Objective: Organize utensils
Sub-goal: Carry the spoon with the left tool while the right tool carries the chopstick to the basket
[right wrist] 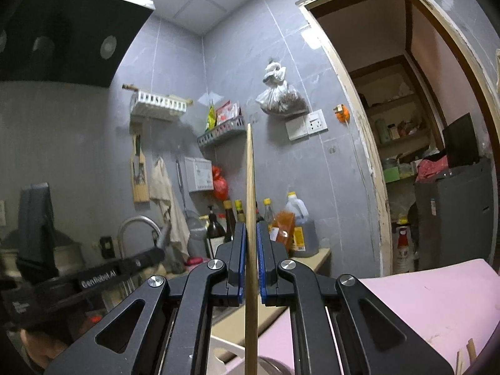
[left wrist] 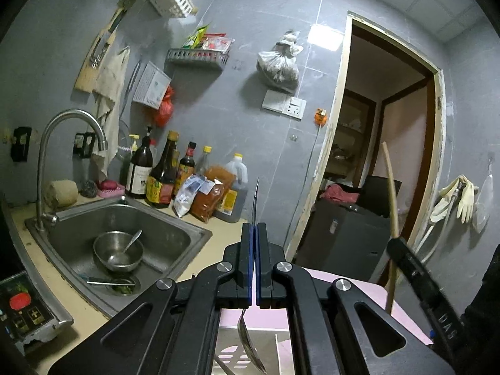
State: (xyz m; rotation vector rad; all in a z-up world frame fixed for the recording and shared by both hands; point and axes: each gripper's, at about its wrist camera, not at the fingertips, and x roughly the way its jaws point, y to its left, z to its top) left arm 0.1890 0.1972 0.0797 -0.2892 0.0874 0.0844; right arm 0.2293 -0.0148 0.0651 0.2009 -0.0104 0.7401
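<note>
My left gripper (left wrist: 256, 226) is shut on a metal spoon (left wrist: 250, 343); its handle sticks up past the fingertips and its bowl hangs below, over a white slotted utensil holder (left wrist: 231, 353). My right gripper (right wrist: 251, 225) is shut on a wooden chopstick (right wrist: 250, 172) held upright. In the left wrist view the chopstick (left wrist: 392, 193) and the right gripper's body (left wrist: 418, 281) stand at the right. The left gripper's body (right wrist: 93, 278) shows at the left of the right wrist view. A pink mat (right wrist: 422, 300) lies below both.
A steel sink (left wrist: 175, 237) with a faucet (left wrist: 62, 143) holds a bowl (left wrist: 118, 251) with a spoon. Sauce bottles (left wrist: 162, 175) line the counter. Wall racks (left wrist: 197, 56) and a hanging bag (left wrist: 278, 62) are above. A doorway (left wrist: 375, 143) opens at the right.
</note>
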